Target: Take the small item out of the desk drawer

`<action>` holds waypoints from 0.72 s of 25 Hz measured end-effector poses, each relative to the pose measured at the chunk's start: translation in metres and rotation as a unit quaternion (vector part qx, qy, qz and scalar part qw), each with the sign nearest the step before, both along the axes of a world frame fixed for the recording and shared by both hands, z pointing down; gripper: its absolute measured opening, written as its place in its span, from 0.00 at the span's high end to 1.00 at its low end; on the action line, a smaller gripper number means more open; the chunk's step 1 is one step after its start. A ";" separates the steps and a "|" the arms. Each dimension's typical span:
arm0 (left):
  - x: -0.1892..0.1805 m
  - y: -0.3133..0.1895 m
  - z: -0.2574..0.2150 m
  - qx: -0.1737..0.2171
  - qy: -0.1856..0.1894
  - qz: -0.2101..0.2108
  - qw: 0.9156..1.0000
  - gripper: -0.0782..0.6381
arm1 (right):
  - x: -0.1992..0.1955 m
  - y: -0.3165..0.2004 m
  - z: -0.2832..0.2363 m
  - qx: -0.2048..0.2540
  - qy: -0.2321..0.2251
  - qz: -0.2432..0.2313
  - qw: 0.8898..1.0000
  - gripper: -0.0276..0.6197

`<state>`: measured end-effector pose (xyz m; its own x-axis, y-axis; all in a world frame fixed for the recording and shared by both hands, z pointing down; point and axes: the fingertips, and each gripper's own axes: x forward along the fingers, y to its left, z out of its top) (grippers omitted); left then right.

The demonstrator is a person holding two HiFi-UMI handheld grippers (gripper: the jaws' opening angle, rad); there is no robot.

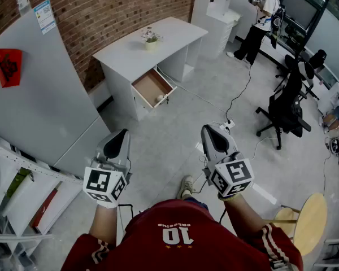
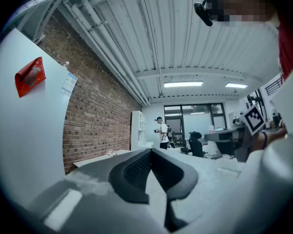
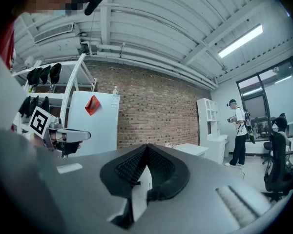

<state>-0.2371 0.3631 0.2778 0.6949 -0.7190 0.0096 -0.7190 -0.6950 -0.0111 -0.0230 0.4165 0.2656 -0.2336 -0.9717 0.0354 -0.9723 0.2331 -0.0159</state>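
free floor (image 1: pixel 175 137) up to drawer (image 1: pixel 148 86), cable (image 1: pixel 235 99) beside

Desk (image 1: pixel 130 49): smooth matt white. Drawer (image 1: pixel 150 86) inside: bare wood look. Wall (image 1: pixel 113 10): rough red brick. Floor (image 1: pixel 175 140): smooth grey. Right gripper (image 3: pixel 146 147) pads (image 3: pixel 129 168): black, ribbed, matt.

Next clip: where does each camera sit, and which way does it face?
Head view: on the person's head, facing steeply down at floor, desk and open drawer; forearms, left gripper and right gripper show.
Left gripper view: on the left gripper, level along its shut jaws toward the windows; right gripper at right edge.
Right gripper view: on the right gripper, level along its shut jaws toward the brick wall; left gripper at left edge.
Shared: all three show the standing person.
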 end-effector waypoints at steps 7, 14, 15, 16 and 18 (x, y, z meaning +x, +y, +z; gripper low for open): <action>0.002 0.000 -0.003 0.001 0.005 -0.004 1.000 0.89 | 0.008 -0.002 0.000 -0.003 -0.004 0.001 1.000 0.95; -0.010 -0.004 -0.006 0.002 0.011 -0.011 1.000 0.89 | 0.001 -0.011 0.001 -0.006 0.003 0.000 1.000 0.95; -0.012 -0.005 -0.006 0.003 0.013 -0.013 1.000 0.89 | 0.001 -0.013 0.002 -0.006 0.002 0.000 1.000 0.95; -0.014 -0.005 -0.006 0.003 0.014 -0.015 1.000 0.89 | 0.001 -0.015 0.002 -0.007 0.000 -0.001 1.000 0.95; -0.018 -0.004 -0.006 0.003 0.015 -0.020 1.000 0.89 | -0.002 -0.016 0.003 -0.008 -0.006 -0.008 1.000 0.95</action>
<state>-0.2550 0.3589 0.2722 0.6658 -0.7459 -0.0157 -0.7459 -0.6660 0.0071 -0.0245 0.4004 0.2682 -0.2505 -0.9669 0.0487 -0.9679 0.2492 -0.0315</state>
